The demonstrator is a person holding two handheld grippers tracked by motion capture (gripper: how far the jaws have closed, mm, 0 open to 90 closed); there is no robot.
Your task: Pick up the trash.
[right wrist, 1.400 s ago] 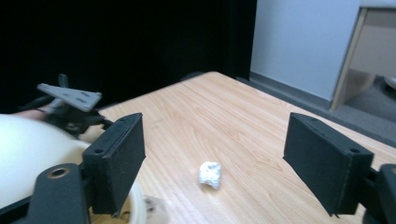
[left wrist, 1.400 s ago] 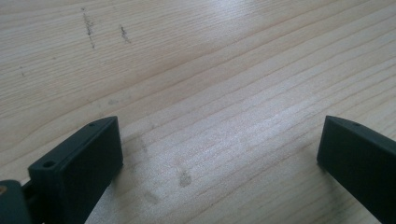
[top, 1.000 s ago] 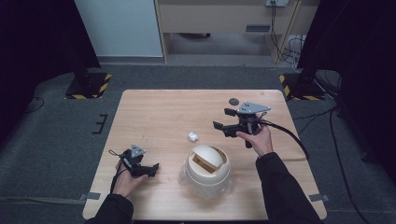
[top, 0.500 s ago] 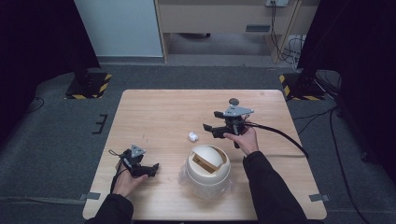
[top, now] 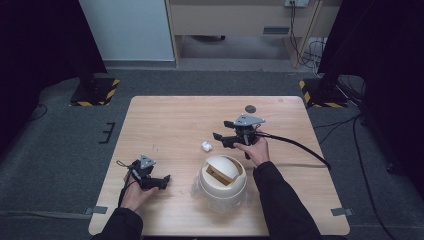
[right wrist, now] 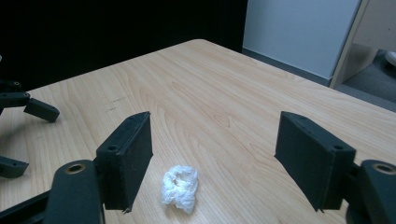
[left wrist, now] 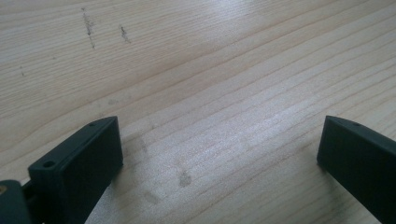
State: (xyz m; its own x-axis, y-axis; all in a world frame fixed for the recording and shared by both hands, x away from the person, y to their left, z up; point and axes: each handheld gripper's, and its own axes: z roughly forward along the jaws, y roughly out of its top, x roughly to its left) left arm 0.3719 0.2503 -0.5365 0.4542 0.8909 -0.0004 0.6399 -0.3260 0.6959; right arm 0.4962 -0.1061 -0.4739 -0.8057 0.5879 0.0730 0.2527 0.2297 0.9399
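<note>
A small crumpled white paper wad (top: 206, 146) lies on the bare wood of the tabletop (top: 170, 125), a little past the middle. The right tongs (top: 218, 139) sit low just to its right in the high view, their tips pointing at it. Seen along those tongs, the wad (right wrist: 179, 187) lies between the two black jaws, nearer the left-hand one and touching neither; the jaws have just been narrowing yet stand well apart, with nothing pinched.

Just in front of the person, between the forearms, stands a cream-coloured domed bin (top: 222, 177) with a tan swing flap, near the wad and the right hand (top: 254, 150).

The left tongs (top: 161, 182) rest well apart from the wad at the near left of the tabletop, held in the left hand (top: 135, 192); their jaws are spread wide over bare wood with nothing between them.
</note>
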